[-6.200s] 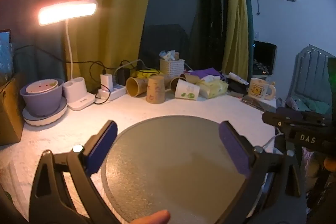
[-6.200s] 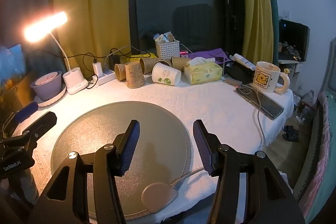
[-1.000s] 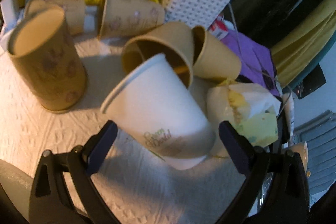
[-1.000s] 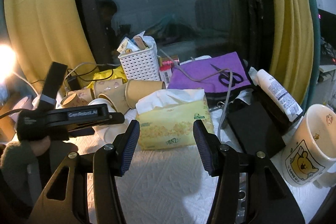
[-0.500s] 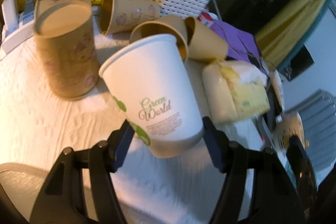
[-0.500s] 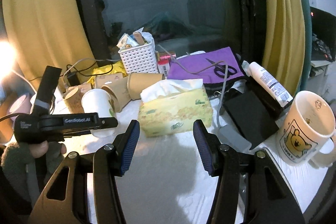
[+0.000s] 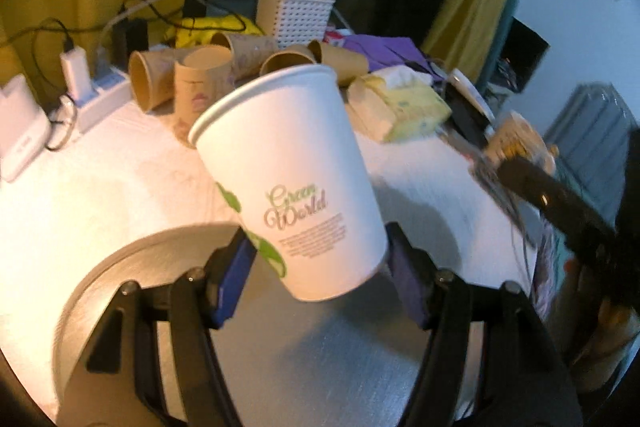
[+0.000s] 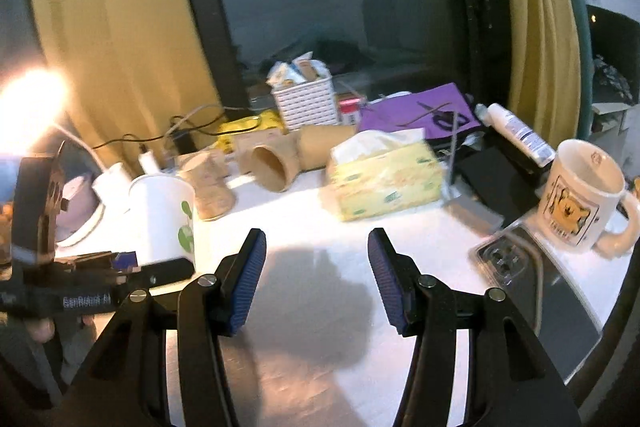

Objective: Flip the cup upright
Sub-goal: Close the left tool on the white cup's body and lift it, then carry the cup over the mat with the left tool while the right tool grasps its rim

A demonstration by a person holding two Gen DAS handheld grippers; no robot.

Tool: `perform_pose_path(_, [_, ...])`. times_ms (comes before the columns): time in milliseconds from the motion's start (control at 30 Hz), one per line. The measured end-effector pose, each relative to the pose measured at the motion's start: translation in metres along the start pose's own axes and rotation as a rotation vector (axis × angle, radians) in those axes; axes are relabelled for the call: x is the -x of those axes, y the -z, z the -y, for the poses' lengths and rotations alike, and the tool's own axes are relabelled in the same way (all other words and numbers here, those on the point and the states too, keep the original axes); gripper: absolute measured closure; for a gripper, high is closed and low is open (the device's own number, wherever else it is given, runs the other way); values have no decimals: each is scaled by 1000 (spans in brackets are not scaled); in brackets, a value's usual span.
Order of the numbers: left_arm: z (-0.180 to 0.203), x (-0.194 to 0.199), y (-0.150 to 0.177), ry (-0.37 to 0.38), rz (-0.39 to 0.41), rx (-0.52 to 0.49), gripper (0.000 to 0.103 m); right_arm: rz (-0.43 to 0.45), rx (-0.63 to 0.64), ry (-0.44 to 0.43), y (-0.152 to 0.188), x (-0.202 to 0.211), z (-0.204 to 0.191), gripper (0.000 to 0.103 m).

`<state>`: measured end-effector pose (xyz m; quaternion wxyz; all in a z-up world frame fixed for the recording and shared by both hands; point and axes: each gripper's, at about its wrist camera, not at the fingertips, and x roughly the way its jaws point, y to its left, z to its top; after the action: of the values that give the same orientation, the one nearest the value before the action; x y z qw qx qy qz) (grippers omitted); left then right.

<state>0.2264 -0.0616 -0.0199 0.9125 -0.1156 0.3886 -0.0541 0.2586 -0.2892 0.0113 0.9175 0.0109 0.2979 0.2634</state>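
White cup held mouth-up over the grey mat, not yet set down.

The left gripper (image 7: 316,279) has its 2 fingers closed on the lower wall of the white paper cup (image 7: 292,179), which leans slightly, rim up, above the round grey mat (image 7: 320,359) on the tabletop (image 7: 80,187). The right gripper (image 8: 316,283) hangs over the mat, fingers wide apart and empty. Likely risks: the thin wall could buckle under the squeeze, or releasing while tilted could tip the cup back over.

Both the left claw (image 7: 320,269) and the right claw (image 8: 316,277) have matte black plastic arms, silver pivot screws and ribbed blue pads (image 8: 250,277).
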Motion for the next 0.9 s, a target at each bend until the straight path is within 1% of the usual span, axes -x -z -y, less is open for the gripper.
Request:
perform_pose_path(133, [5, 30, 25, -12, 45, -114, 38, -23, -3, -65, 14, 8, -24, 47])
perform_pose_path(267, [6, 59, 55, -48, 95, -213, 37, -36, -3, -116, 32, 21, -51, 47])
perform_pose_path(400, [-7, 76, 78, -13, 78, -200, 37, -54, -20, -180, 48, 35, -75, 47])
perform_pose_path(500, [-11, 89, 96, -36, 115, -259, 37, -50, -7, -204, 57, 49, -95, 47])
perform_pose_path(567, [-11, 99, 109, -54, 150, -304, 37, -44, 4, -233, 61, 58, -109, 42])
perform_pose_path(600, [-10, 103, 113, -56, 166, -322, 37, -42, 5, -244, 61, 61, -113, 35])
perform_pose_path(633, [-9, 107, 117, -57, 186, -345, 37, -43, 6, -261, 61, 62, -119, 32])
perform_pose_path(800, [-4, 116, 132, -74, 259, -451, 37, -55, 42, -325, 61, 64, -146, 32])
perform_pose_path(900, [-1, 121, 136, -67, 284, -482, 37, -71, 61, -358, 61, 63, -157, 32])
